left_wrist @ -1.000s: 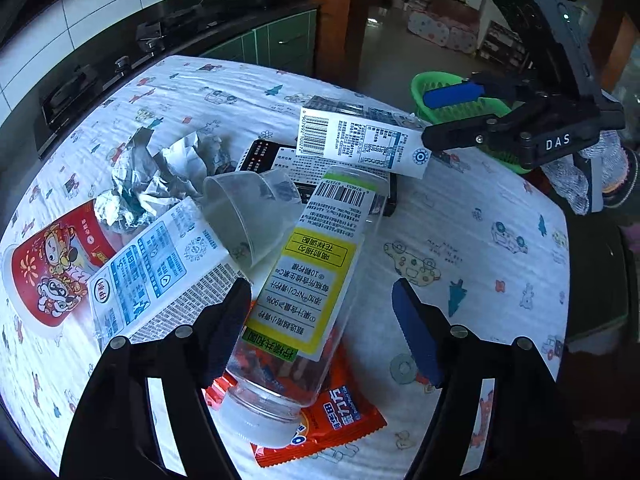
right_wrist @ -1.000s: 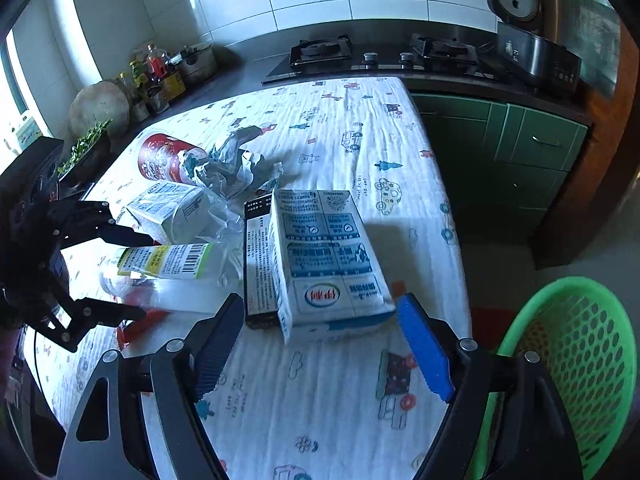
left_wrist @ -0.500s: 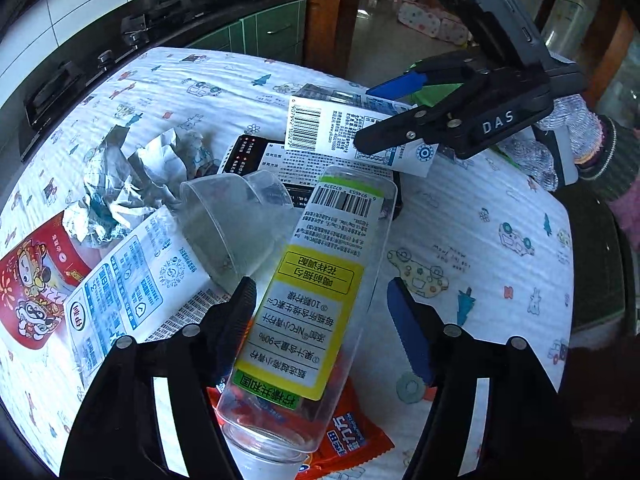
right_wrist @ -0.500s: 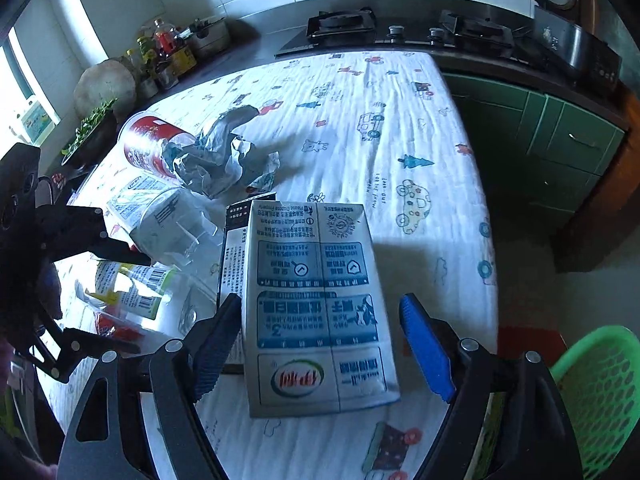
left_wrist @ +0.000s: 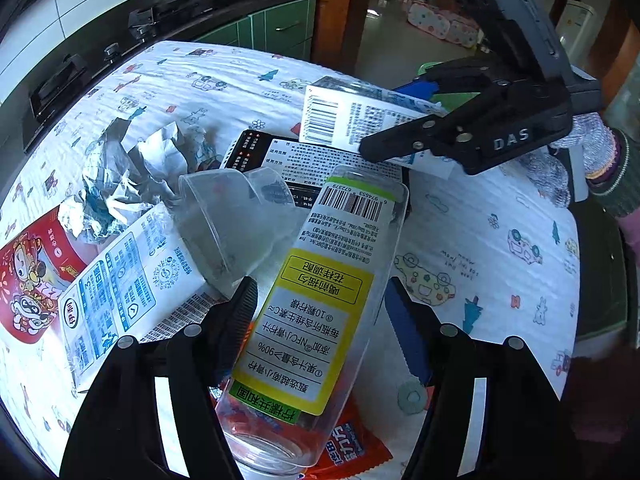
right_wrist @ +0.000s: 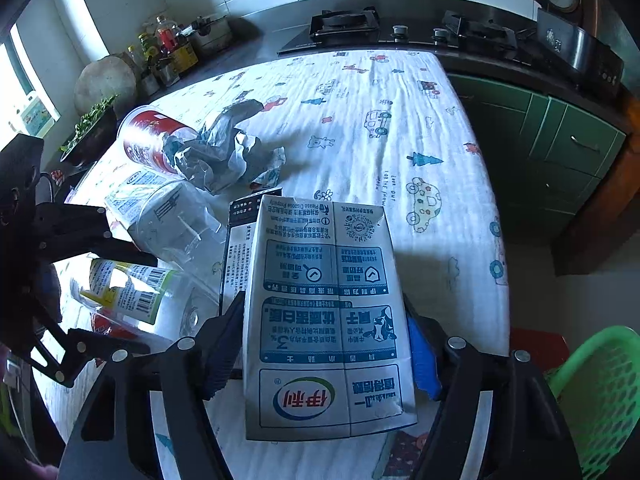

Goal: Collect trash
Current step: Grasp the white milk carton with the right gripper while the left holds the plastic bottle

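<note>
My left gripper (left_wrist: 320, 320) straddles a clear plastic bottle with a yellow-green label (left_wrist: 320, 320); its jaws stand close on both sides, with a small gap on the right. My right gripper (right_wrist: 326, 340) has its jaws against both sides of a blue and white milk carton (right_wrist: 328, 320), which also shows in the left wrist view (left_wrist: 360, 124). Around them lie a clear plastic cup (left_wrist: 228, 224), a second milk carton (left_wrist: 124, 296), crumpled foil (left_wrist: 132, 168), a red cup (left_wrist: 28, 272), a black box (left_wrist: 288, 160) and an orange snack wrapper (left_wrist: 348, 448).
The trash lies on a table with a white cartoon-print cloth (right_wrist: 360, 120). A green plastic basket (right_wrist: 600, 392) stands on the floor at the right, off the table's edge. A stove counter (right_wrist: 400, 28) and green cabinets (right_wrist: 560, 152) lie behind.
Both grippers have moved forward and closed in: the left around the bottle, the right around the milk carton, which now sits between its jaws.
</note>
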`<act>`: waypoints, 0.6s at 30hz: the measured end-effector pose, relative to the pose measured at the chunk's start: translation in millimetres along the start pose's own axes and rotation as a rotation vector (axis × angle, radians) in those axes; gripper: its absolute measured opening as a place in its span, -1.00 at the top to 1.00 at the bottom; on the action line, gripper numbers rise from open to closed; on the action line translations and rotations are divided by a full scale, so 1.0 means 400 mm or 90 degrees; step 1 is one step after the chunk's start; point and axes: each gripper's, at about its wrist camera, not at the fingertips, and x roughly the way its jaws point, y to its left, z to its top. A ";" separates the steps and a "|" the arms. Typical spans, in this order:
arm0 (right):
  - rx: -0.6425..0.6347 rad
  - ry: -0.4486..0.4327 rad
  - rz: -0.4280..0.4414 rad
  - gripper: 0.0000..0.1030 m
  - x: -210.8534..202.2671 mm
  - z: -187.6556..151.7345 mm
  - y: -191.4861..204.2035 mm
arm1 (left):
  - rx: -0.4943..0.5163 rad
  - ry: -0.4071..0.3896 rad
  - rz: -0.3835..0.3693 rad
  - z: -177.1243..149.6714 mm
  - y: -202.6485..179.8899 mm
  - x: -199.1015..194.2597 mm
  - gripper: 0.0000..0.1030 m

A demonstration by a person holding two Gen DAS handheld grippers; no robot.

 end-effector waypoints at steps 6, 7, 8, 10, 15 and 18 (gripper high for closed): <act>0.011 -0.022 -0.008 -0.33 -0.054 -0.029 0.000 | -0.011 -0.011 0.014 0.001 -0.002 0.003 -0.09; 0.015 -0.026 -0.011 -0.33 -0.064 -0.036 -0.001 | -0.012 -0.015 0.019 -0.001 -0.006 0.000 -0.04; 0.018 -0.030 -0.011 -0.33 -0.073 -0.042 -0.001 | -0.014 -0.019 0.022 -0.004 -0.009 -0.004 0.00; 0.027 -0.040 -0.014 -0.33 -0.095 -0.061 -0.001 | -0.021 -0.024 0.027 -0.011 -0.016 -0.012 0.06; 0.048 -0.050 -0.032 -0.33 -0.133 -0.109 -0.011 | -0.049 -0.042 0.035 -0.032 -0.031 -0.039 0.11; 0.064 -0.057 -0.043 -0.33 -0.160 -0.142 -0.023 | -0.058 -0.053 0.041 -0.035 -0.047 -0.061 0.12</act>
